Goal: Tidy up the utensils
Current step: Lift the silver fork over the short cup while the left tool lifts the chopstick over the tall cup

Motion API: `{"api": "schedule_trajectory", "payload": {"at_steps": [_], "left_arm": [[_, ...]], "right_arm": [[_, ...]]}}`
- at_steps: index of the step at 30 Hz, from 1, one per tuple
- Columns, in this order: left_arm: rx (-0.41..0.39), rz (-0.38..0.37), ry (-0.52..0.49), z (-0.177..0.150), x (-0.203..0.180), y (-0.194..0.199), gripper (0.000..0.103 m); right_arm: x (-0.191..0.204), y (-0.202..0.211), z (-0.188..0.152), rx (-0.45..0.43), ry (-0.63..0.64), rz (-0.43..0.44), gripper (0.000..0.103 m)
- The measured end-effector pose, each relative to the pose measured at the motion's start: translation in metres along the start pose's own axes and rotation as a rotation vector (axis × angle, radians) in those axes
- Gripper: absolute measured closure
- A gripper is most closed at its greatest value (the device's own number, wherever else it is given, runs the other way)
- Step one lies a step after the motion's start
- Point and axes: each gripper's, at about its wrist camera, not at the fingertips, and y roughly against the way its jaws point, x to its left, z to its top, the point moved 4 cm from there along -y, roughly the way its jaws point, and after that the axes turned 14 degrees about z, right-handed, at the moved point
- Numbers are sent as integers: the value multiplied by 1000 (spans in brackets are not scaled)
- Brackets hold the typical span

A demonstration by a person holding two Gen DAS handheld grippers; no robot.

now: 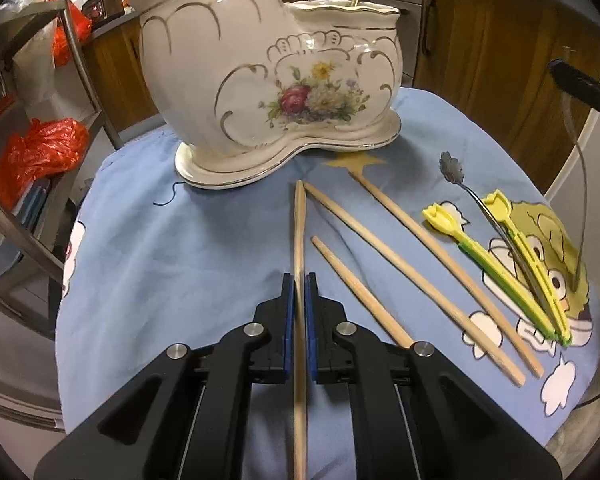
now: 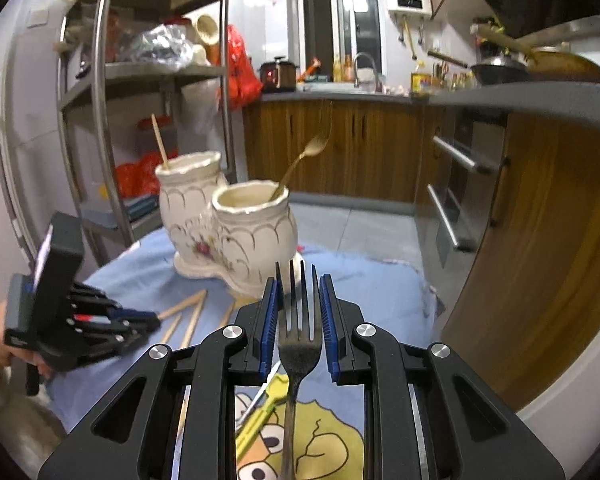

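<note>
Chopsticks: four on the bench point(image 1: 204, 240), one point(image 1: 299, 240) clamped in left hand-held gripper point(image 1: 299, 280), three point(image 1: 412, 280) just right of it. Two yellow picks point(image 1: 500, 280) farther right. Fork point(image 2: 298, 344) pinched in right hand-held gripper point(image 2: 299, 284). Ceramic holder point(image 1: 260, 92) ahead.

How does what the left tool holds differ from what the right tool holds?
The left tool pinches a plain wooden chopstick; the right tool holds a dark metal fork. The chopstick's tip rests on the blue cloth; the fork is lifted off it. Both point toward the ceramic holder.
</note>
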Motion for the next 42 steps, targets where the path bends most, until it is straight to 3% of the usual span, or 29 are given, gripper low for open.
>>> {"api": "schedule_trajectory", "payload": {"at_steps": [9, 16, 19, 26, 28, 34, 42], "left_arm": [[-25, 10, -9, 3, -5, 4, 98], [-61, -8, 12, 1, -3, 18, 98], [-87, -18, 29, 1, 1, 26, 98], [-158, -46, 63, 3, 9, 48, 98], [-189, -59, 74, 6, 13, 57, 98], [-426, -90, 133, 28, 32, 113, 98], [-629, -104, 230, 94, 67, 139, 98]], "right_arm": [[13, 26, 16, -130, 59, -27, 84], [17, 29, 18, -144, 76, -29, 86], [20, 32, 20, -155, 77, -25, 98], [28, 30, 18, -144, 110, -29, 99], [30, 31, 20, -149, 117, -31, 99], [42, 33, 37, -174, 151, -50, 99], [42, 27, 86, -241, 135, -80, 99]]}}
